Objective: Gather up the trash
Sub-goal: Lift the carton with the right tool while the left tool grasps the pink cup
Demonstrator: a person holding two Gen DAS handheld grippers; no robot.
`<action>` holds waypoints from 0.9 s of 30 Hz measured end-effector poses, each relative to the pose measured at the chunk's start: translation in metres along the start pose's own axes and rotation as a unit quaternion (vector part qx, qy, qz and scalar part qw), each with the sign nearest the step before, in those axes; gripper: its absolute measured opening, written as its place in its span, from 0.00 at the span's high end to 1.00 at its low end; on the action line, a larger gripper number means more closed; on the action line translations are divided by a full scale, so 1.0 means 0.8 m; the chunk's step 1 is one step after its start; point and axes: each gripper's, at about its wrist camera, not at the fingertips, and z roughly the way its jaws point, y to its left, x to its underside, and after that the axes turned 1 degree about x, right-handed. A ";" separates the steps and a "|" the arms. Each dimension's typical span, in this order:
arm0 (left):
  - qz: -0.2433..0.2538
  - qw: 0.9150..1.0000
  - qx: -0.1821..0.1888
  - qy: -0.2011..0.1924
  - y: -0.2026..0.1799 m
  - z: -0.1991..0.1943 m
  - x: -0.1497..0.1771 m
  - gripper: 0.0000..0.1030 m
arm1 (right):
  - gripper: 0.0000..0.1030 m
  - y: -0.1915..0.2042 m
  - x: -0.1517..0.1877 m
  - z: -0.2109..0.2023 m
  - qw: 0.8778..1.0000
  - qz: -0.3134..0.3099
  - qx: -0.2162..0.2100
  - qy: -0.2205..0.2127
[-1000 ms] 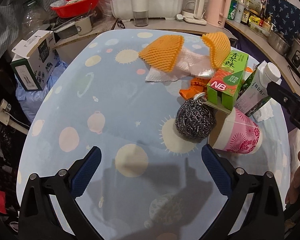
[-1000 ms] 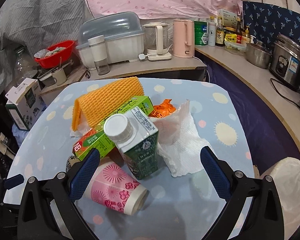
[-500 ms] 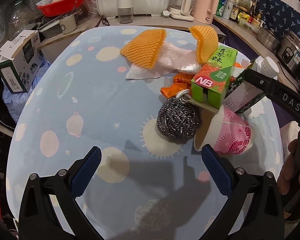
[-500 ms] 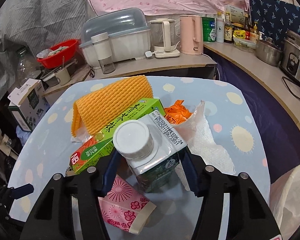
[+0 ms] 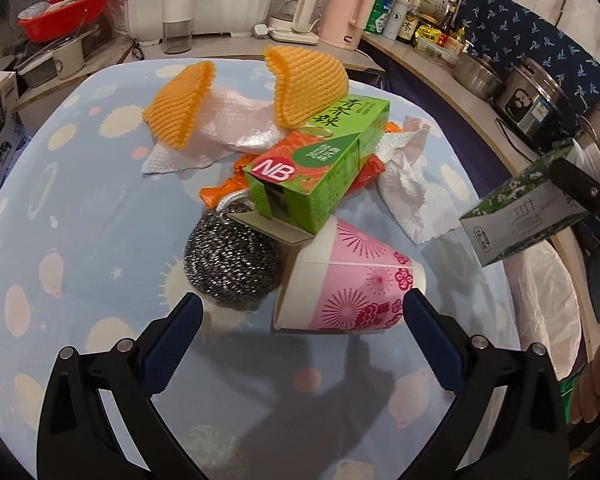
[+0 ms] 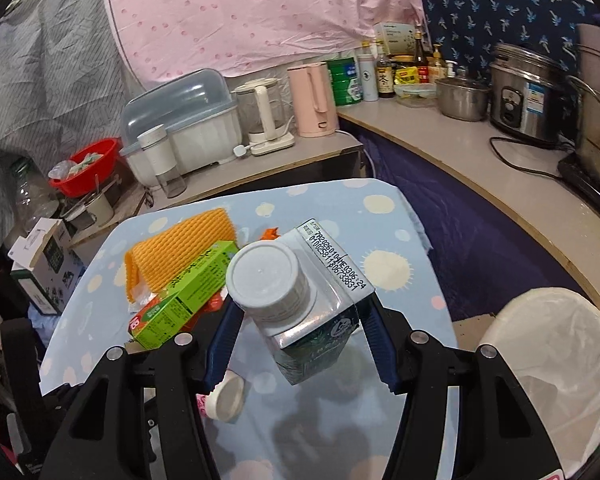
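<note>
A right hand-held gripper (image 6: 298, 322) clamps a green drink carton (image 6: 312, 300) by its flat sides, blue pads pressing the waxed board, the white ribbed screw cap (image 6: 265, 278) facing the camera and the carton's long axis running away along the fingers; the carton hangs clear above the table (image 6: 380, 432). The bin lined with a thin, crinkled white bag (image 6: 552, 360) stands low to the right of this hand-held gripper, beyond the table's edge, and the coming move likely turns on that sideways gap. The left hand-held gripper (image 5: 298, 322) waits with jaws wide and nothing between them. Just ahead of its fingertips lies a pink flower-print paper cup (image 5: 348, 284) on its side, long axis crosswise, open mouth to the left, touching a springy ball of steel scouring wool (image 5: 232, 264); this hand is the nearer to both. Resting on them is an open-ended green and orange cardboard box (image 5: 324, 168), angled away to the right. Farther off sit an orange crinkled wrapper (image 5: 220, 194), crumpled white paper towels (image 5: 408, 196) and two ribbed orange foam nets (image 5: 180, 112), soft and curled, on the blue patterned tablecloth.
</note>
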 end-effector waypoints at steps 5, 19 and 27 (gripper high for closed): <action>0.009 1.000 0.019 -0.010 -0.010 0.013 -0.001 0.09 | 0.45 -0.036 0.014 -0.016 0.999 0.020 0.031 0.000; 0.050 0.995 0.076 0.035 -0.055 0.031 0.018 0.84 | 0.45 -0.090 0.028 -0.049 0.996 0.057 0.068 -0.001; 0.069 0.995 0.072 0.017 -0.074 0.006 0.028 0.98 | 0.45 -0.113 0.037 -0.083 0.994 0.067 0.084 -0.015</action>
